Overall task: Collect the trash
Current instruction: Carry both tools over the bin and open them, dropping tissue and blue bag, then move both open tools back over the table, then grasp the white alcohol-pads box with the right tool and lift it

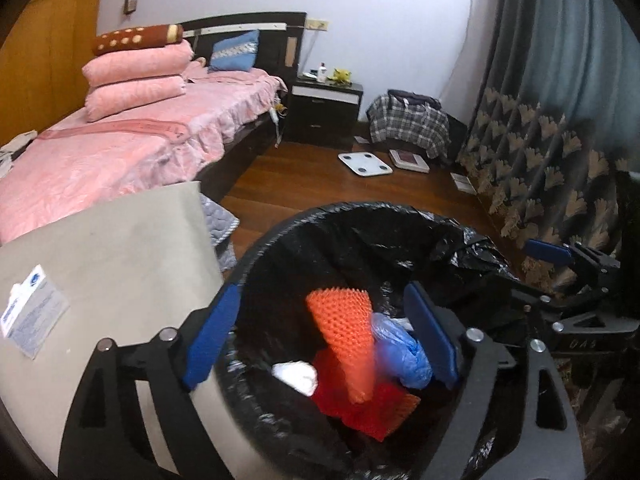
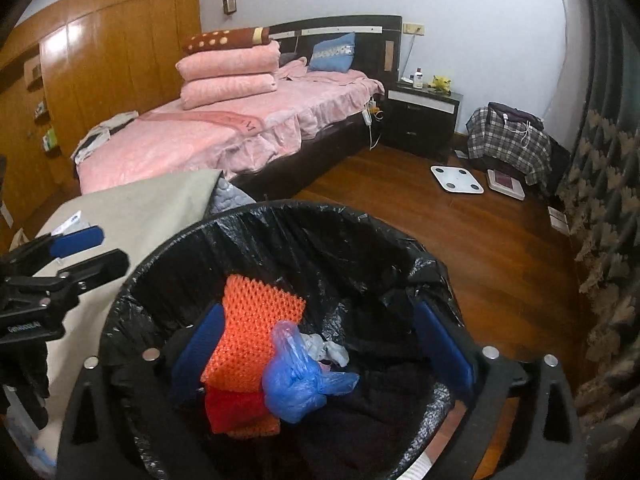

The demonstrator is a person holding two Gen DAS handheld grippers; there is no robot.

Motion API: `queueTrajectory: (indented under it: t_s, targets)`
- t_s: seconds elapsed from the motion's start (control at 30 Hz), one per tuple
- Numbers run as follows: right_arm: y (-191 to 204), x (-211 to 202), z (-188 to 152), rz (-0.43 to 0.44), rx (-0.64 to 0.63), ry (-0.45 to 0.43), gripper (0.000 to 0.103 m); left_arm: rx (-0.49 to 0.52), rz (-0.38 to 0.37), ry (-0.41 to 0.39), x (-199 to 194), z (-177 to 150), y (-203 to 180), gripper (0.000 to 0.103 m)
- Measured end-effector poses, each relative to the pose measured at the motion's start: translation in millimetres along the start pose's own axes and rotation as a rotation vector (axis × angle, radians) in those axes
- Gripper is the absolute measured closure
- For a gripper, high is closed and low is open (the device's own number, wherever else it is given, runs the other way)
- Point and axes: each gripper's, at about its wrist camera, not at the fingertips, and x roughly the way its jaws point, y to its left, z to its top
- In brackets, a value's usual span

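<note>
A trash bin lined with a black bag (image 1: 360, 232) (image 2: 280, 224) stands on the wood floor beside a table. Inside lie orange foam netting (image 1: 344, 336) (image 2: 248, 332), a red piece (image 1: 360, 404) (image 2: 232, 408), a blue plastic bag (image 1: 400, 348) (image 2: 296, 380) and white crumpled paper (image 1: 296, 376) (image 2: 332, 350). My left gripper (image 1: 320, 340) is open and empty above the bin's left side. My right gripper (image 2: 320, 344) is open and empty above the bin. Each gripper shows at the edge of the other's view, the right (image 1: 568, 264) and the left (image 2: 72, 252).
A beige-topped table (image 1: 120, 248) (image 2: 140, 208) with a printed card (image 1: 32, 316) stands left of the bin. Beyond are a pink bed (image 2: 224, 132), a dark nightstand (image 2: 424, 120), two floor scales (image 2: 456, 178), a plaid-covered bag (image 2: 508, 140) and a patterned curtain (image 2: 600, 200) on the right.
</note>
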Motion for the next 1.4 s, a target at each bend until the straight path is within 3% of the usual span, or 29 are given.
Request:
queueTrajectory:
  t_s: [0.13, 0.43, 0.9, 1.17, 1.4]
  targets:
    - [11.1, -6.2, 5.2, 0.021, -0.004, -0.024, 0.006, -0.033, 0.042, -0.035, -25.3, -3.3, 19.9, 0.013]
    - [69.3, -7.9, 19.0, 0.106, -0.060, -0.047, 0.006, -0.145, 0.221, -0.084, -84.4, -28.2, 99.4, 0.012]
    - [223.0, 31.3, 34.9, 0.257, -0.186, -0.053, 0.006, -0.296, 0.516, -0.061, -144.5, -82.6, 242.8, 0.012]
    - [305.3, 77.3, 28.1, 0.321, -0.181, 0.024, 0.006, -0.378, 0.592, 0.001, -145.4, -107.6, 315.1, 0.012]
    - [373.0, 108.2, 18.0, 0.346, -0.250, 0.067, 0.006, -0.446, 0.574, 0.046, -139.7, -117.2, 354.2, 0.012]
